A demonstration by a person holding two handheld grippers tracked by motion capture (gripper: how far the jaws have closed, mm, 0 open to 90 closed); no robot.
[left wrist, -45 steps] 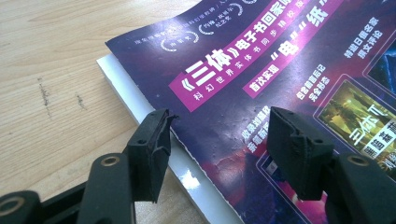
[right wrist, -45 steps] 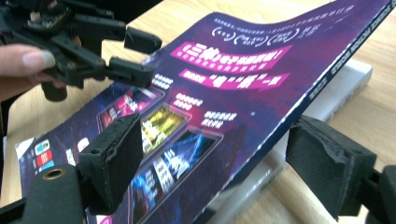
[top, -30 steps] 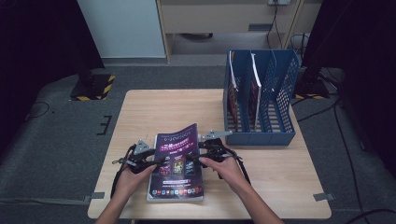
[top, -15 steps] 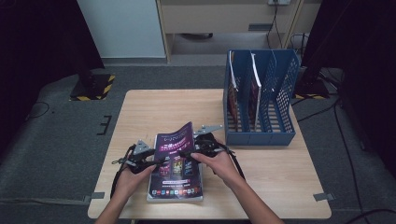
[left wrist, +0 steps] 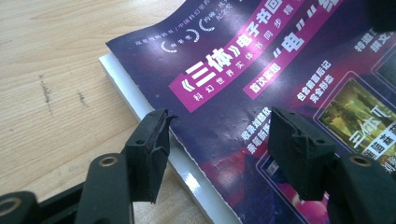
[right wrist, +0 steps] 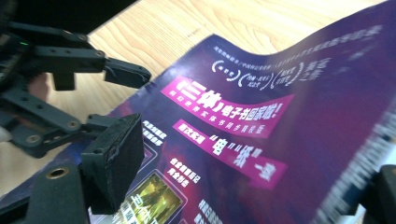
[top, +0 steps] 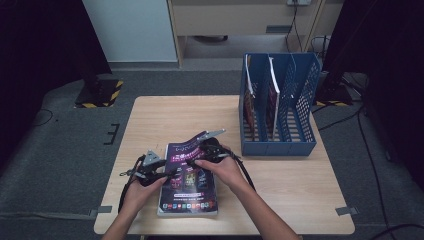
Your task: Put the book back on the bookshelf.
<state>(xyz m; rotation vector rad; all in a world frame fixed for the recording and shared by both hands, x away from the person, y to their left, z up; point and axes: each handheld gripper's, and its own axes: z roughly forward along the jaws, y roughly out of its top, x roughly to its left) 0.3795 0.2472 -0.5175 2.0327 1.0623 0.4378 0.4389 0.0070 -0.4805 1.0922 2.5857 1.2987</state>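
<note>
The left gripper (left wrist: 215, 154) stood wide, straddling the magazine's (top: 190, 170) left edge on the table (top: 300, 185) — likely pinning the pile. The right gripper (top: 207, 150) also gaped, over the top cover — seemingly to lift it toward the blue file rack (top: 280, 110).

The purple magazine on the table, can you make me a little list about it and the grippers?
magazine: purple cover, top of a stack on the wooden table, far right corner lifted
left gripper: open, jaws astride the magazine's left edge
right gripper: open, over the lifting cover
file rack: blue, far right, magazines already standing in two slots
</note>
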